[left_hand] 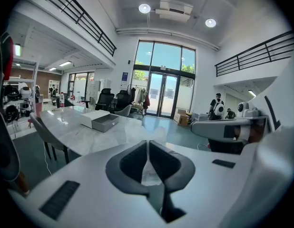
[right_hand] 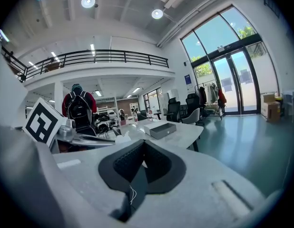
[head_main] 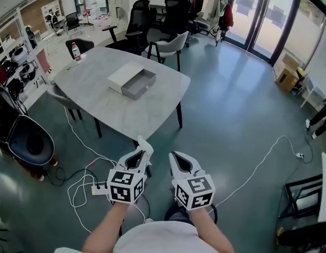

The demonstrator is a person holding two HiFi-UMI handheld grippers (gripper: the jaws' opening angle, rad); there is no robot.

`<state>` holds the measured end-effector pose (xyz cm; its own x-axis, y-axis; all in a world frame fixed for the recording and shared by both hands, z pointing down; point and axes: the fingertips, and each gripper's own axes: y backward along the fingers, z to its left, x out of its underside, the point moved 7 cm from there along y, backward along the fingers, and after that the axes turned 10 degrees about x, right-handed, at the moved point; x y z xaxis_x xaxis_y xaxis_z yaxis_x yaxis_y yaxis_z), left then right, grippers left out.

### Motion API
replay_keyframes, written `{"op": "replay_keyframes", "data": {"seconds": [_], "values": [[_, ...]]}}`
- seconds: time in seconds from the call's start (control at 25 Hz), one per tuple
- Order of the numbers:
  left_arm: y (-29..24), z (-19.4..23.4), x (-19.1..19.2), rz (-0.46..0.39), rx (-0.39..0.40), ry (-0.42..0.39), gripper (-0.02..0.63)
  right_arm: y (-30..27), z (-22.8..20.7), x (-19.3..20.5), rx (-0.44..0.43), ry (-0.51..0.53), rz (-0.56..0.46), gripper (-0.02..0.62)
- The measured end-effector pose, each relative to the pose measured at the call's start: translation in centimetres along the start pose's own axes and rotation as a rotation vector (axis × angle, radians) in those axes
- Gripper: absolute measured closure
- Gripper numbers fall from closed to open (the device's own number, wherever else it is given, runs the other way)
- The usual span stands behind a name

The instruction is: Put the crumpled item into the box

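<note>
1. Two grippers side by side, low in front of the person: left gripper [head_main: 144,147] and right gripper [head_main: 174,156], both tipped slightly down
2. Pinches the pale crumpled item [left_hand: 149,173] between the left gripper's closed jaws, with a little of it poking past the tips
3. Presses the right gripper's jaws together on nothing, a thin thread [right_hand: 132,194] dangling at their base
4. Leaves the box [head_main: 132,81] well ahead of both grippers on the grey table [head_main: 152,109], tray slid open
</note>
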<state>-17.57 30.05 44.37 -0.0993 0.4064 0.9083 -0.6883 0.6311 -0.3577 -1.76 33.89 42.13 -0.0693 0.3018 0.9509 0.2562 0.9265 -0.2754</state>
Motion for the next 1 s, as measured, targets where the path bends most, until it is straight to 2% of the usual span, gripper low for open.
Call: {"op": "replay_keyframes", "data": {"seconds": [0.44, 1.0], "values": [[-9.4, 1.8, -4.6, -0.004, -0.092, 0.02, 0.584, -7.9, -8.6, -3.3, -0.121, -0.026, 0.014, 0.591], [-19.4, 0.5, -8.6, 0.003, -0.183, 0.042, 0.584, -13.9, -18.8, -6.6, -0.194, 0.019, 0.034, 0.591]]}}
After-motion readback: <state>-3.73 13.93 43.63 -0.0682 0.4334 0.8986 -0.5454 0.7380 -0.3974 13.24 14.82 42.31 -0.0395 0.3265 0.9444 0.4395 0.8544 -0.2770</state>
